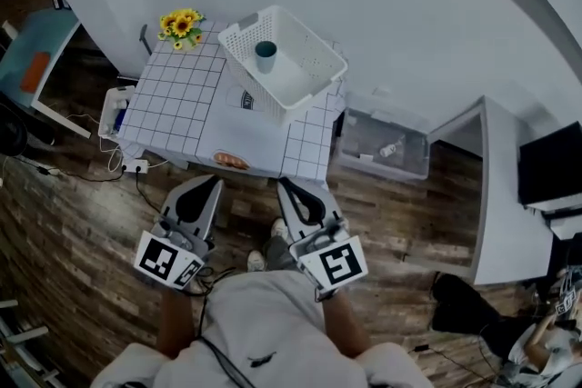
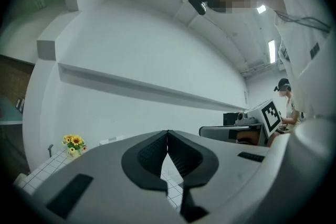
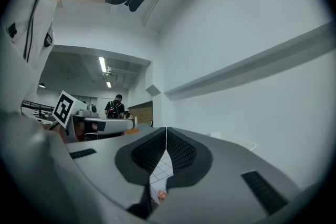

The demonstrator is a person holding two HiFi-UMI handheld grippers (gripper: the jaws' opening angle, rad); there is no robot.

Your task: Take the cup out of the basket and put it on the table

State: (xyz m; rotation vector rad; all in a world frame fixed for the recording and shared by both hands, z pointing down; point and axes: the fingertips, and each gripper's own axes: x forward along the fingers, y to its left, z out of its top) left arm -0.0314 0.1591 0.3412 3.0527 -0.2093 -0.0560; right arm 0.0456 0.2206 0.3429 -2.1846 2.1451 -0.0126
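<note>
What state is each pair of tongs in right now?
Left tongs: closed, holding nothing.
Right tongs: closed, holding nothing.

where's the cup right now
In the head view the cup stands inside the white basket on the far right part of the table, to the right of the sunflowers.

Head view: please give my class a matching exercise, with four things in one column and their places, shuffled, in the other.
1 cup
2 sunflowers
3 clear bin
4 left gripper

A on the floor, right of the table
B above the floor, short of the table
C inside the white basket
D on the table's far left corner

Pairs: 1-C, 2-D, 3-A, 4-B
</note>
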